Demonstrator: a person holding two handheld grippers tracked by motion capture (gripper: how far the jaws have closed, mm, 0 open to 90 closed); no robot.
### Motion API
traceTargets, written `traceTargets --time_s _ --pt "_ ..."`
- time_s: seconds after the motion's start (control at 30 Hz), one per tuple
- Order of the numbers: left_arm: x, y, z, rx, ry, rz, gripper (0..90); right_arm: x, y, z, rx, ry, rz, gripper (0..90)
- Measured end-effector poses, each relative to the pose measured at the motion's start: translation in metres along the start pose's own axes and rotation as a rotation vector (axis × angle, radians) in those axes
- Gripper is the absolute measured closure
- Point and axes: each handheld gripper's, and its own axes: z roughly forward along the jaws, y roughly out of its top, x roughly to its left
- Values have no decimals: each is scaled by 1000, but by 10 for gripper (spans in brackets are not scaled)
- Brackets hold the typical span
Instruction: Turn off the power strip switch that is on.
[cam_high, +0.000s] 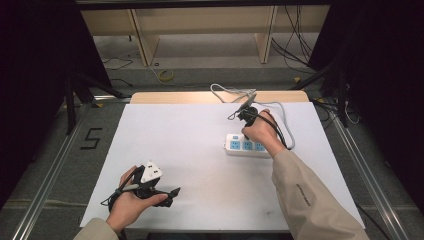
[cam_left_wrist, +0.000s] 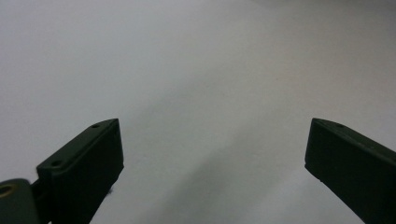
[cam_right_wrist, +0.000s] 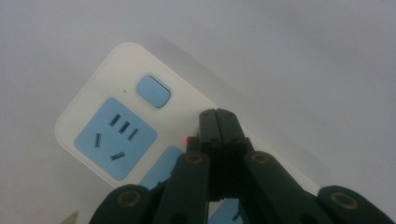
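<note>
The right gripper (cam_right_wrist: 217, 114) hides part of the power strip (cam_right_wrist: 112, 121).

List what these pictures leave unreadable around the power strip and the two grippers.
- Power strip, high view: its right end is hidden by the person's right hand.
- Power strip, right gripper view: the lower sockets are covered by the shut right gripper and cut off by the bottom edge.
- Whether the jaw tips touch the strip: cannot tell.
- Red light: too small to identify.
- Left gripper: its open jaws are cut off at the bottom edge.
</note>
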Motion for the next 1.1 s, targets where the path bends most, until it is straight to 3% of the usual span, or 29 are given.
traceTargets --time_s 1.1 --pt "0 0 0 2 4 -3 38 1 -1 -3 -24 -5 -1 900"
